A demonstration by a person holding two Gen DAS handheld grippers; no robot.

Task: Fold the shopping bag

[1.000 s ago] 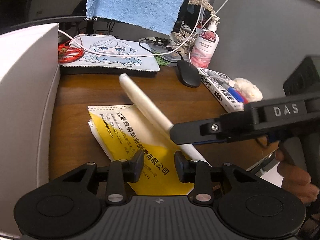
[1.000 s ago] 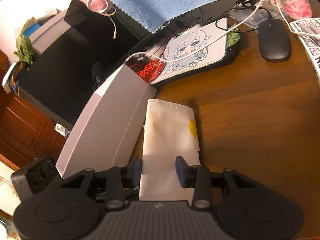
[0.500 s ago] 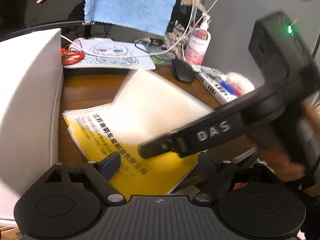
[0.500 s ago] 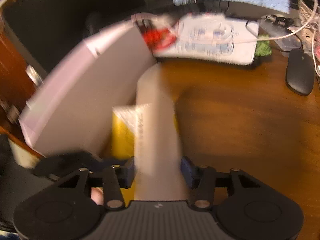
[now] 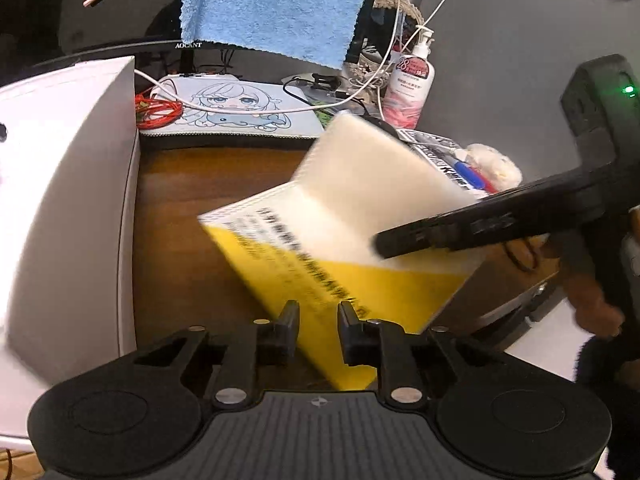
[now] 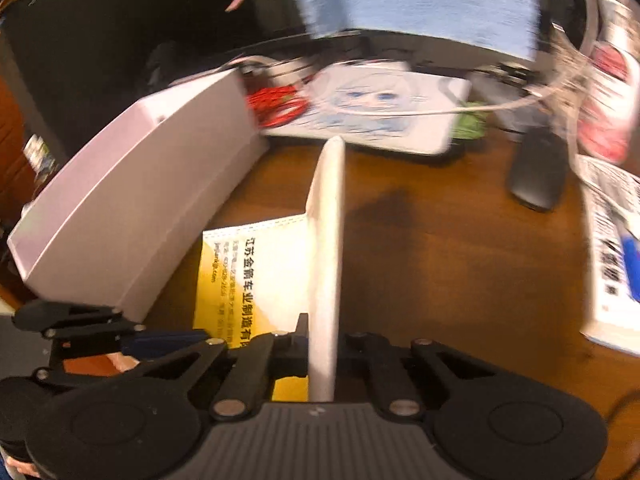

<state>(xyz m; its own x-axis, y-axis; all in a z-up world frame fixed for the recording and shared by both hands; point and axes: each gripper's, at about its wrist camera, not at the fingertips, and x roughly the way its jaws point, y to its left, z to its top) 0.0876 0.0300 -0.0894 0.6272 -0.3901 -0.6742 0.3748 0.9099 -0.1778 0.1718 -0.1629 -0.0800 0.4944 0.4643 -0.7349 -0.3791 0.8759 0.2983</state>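
right gripper (image 6: pixel 322 338) pinches the shopping bag (image 6: pixel 326 248) flap upright; left gripper (image 5: pixel 318 316), narrowed since earlier, straddles its yellow corner.

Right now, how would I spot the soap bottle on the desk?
Find the blue towel hanging over the desk. The bottle stands just below its right edge, among white cables. It alone has a pump top and a pink label.

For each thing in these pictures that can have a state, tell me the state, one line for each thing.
shopping bag: partly folded, white flap raised off the yellow printed part
right gripper: shut on the white flap's edge
left gripper: open, low over the bag's yellow corner
white box: open on top, standing left of the bag
blue towel: hanging over the monitor
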